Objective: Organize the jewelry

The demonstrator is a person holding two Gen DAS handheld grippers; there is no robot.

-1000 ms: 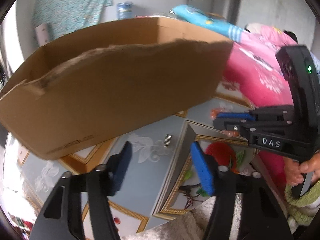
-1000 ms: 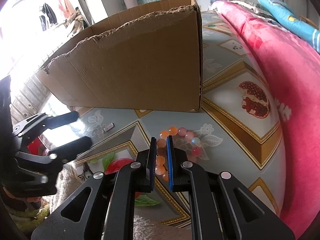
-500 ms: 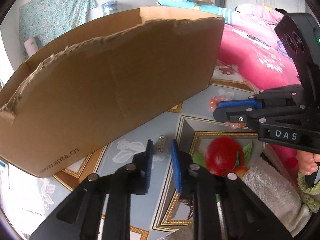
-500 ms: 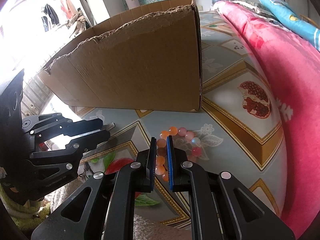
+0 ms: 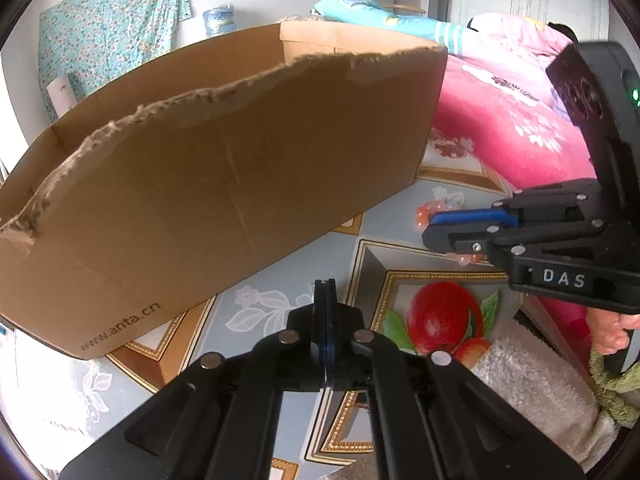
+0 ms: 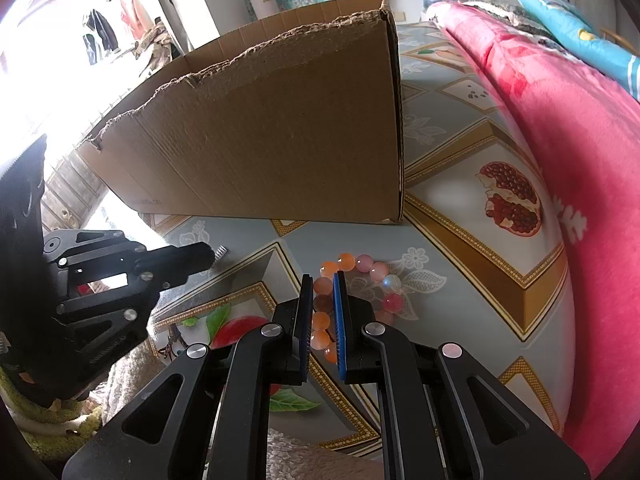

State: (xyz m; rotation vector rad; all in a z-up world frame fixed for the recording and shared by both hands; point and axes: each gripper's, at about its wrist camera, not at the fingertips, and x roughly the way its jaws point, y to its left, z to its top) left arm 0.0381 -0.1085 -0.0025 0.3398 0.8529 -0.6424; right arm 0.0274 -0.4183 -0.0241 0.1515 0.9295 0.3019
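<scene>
My right hand-held gripper (image 6: pixel 322 312) pinches the bead bracelet (image 6: pixel 356 292), still on the patterned floor; left hand-held gripper (image 5: pixel 325 300) just clamped the small spring (image 6: pixel 221 252). Cardboard box (image 6: pixel 280 140) awaits; nothing visibly stowed.

A torn brown cardboard box (image 6: pixel 280 140) stands on the fruit-patterned grey tablecloth (image 6: pixel 460 208), behind everything else. Before its right corner lies a bracelet of orange and pink beads (image 6: pixel 360 276); a small metal spring (image 6: pixel 220 252) lies well to its left. A pink fleece blanket (image 6: pixel 580 160) runs along the right.
</scene>
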